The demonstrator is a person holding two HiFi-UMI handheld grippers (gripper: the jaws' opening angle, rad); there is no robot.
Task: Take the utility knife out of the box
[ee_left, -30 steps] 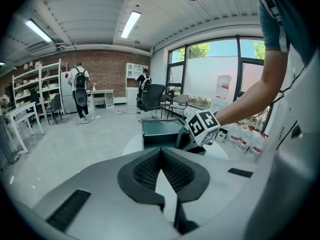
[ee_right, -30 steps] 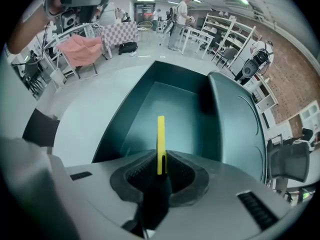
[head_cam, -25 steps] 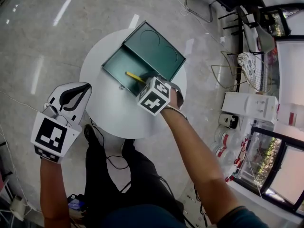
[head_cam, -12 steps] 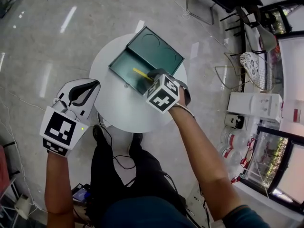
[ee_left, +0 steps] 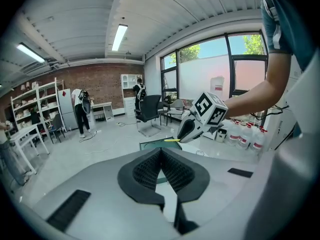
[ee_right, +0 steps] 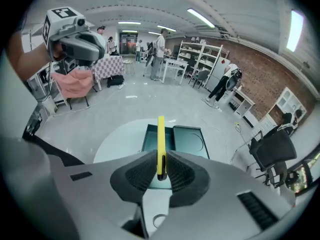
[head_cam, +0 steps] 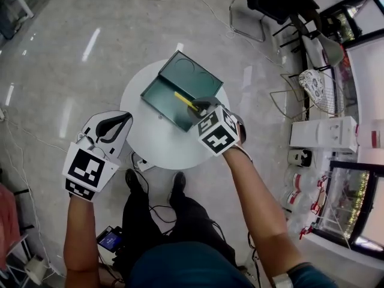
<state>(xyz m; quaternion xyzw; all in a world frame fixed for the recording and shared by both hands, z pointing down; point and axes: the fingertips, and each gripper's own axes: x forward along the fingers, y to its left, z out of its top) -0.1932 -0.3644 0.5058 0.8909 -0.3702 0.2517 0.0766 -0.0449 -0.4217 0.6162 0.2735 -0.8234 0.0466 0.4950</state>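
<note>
Knife point(ee_right: 160, 140): yellow, slim, long. Loc.: clamped in R gripper point(ee_right: 160, 173), jaws closed on its rear end only; most of the body sticks out fwd past the pads, unsupported. Head view puts it over the box point(head_cam: 159, 95), approx. at the join between tray and lid. L gripper view shows it held above box level, so prob. lifted clear, but not yet moved off to the side.

Box: green, open, lid laid flat beside tray, on round white table point(head_cam: 150, 140). No other contents seen.

L gripper point(head_cam: 111, 126): jaws together, nothing between them; held off the table's near-left edge, well apart from the box.

Risks, est.:
- End-only grip + long overhang: knife may pivot or droop betw. pads if swung fast.
- Slip = falls back into the tray or onto the table.
- Low exit path: front tip may catch a box wall and drag the unheld box.
</note>
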